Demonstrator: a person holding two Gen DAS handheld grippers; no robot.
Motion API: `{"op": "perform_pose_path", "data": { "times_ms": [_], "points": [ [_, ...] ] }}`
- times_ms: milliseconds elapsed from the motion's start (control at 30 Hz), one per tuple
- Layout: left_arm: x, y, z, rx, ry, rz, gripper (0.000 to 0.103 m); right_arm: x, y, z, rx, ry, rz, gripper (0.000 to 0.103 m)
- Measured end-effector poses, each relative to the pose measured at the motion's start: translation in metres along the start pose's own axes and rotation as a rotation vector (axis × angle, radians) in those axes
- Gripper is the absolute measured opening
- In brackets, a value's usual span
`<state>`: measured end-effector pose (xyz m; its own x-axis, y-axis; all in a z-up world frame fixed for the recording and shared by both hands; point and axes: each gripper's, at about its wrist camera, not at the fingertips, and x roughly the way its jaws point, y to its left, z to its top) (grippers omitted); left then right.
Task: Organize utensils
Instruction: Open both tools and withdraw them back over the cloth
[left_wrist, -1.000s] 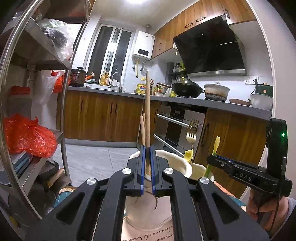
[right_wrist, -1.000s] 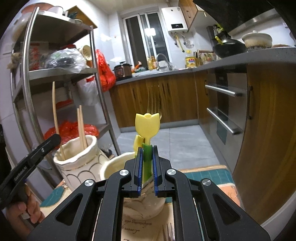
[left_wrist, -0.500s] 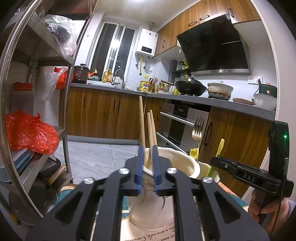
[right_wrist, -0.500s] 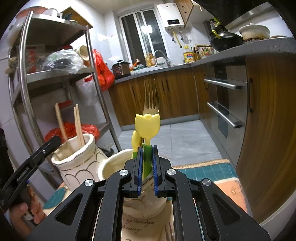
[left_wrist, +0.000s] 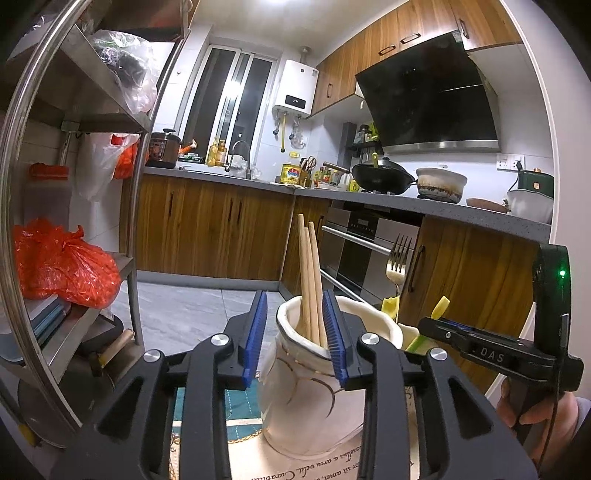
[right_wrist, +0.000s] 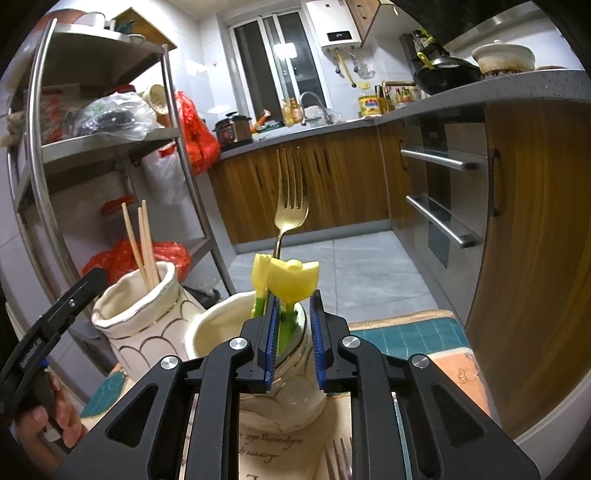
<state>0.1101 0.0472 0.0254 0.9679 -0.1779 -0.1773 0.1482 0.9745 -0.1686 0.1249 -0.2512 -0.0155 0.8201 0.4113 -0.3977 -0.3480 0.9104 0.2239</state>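
Observation:
Two cream vases stand on a printed mat. The left vase (left_wrist: 314, 384) holds three wooden chopsticks (left_wrist: 310, 280); it also shows in the right wrist view (right_wrist: 140, 317). My left gripper (left_wrist: 297, 339) is open, its pads on either side of the chopsticks above the rim. The right vase (right_wrist: 229, 332) holds a gold fork (right_wrist: 290, 206) and two yellow tulip-shaped utensils (right_wrist: 291, 284) with green handles. My right gripper (right_wrist: 293, 336) is open around the green handle of the nearer tulip utensil. Another fork (right_wrist: 338, 461) lies on the mat below.
A steel shelf rack (right_wrist: 110, 147) with bags stands at the left. Wooden cabinets and an oven (right_wrist: 443, 206) line the right. The teal-edged mat (right_wrist: 406, 332) lies under the vases. The right gripper's body (left_wrist: 498, 354) shows beside the vases in the left wrist view.
My left gripper opened and let the long chopstick drop into the left vase. My right gripper opened and released the tulip utensil into the right vase.

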Motion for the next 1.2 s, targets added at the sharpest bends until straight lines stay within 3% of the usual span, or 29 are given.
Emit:
{"op": "perform_pose_path", "data": {
  "times_ms": [67,167,300,367,567,667,933,1200],
  "points": [
    [0.000,0.000,0.000,-0.005,0.004,-0.002,0.033,-0.001,0.000,0.001,0.000,0.001,-0.008,0.023],
    [-0.002,-0.001,0.004,-0.015,0.014,-0.008,0.048,-0.006,0.000,0.006,0.006,-0.005,-0.009,0.033],
    [-0.008,-0.007,0.013,-0.008,0.040,-0.007,0.060,-0.018,-0.002,0.014,0.007,-0.020,-0.013,0.044],
    [-0.009,-0.009,0.016,-0.009,0.060,-0.003,0.068,-0.025,-0.004,0.018,0.009,-0.029,-0.010,0.060],
    [-0.023,-0.012,0.025,-0.020,0.098,0.027,0.090,-0.053,-0.010,0.027,0.030,-0.048,0.014,0.095],
    [-0.035,-0.014,0.030,-0.011,0.091,0.044,0.096,-0.068,-0.014,0.028,0.030,-0.046,0.016,0.097],
    [-0.064,-0.022,0.040,0.021,0.080,0.071,0.097,-0.107,-0.031,0.019,0.040,-0.048,-0.037,0.098],
    [-0.073,-0.041,0.023,0.072,0.150,0.067,0.097,-0.130,-0.050,-0.003,0.051,-0.019,-0.066,0.098]
  ]
}}
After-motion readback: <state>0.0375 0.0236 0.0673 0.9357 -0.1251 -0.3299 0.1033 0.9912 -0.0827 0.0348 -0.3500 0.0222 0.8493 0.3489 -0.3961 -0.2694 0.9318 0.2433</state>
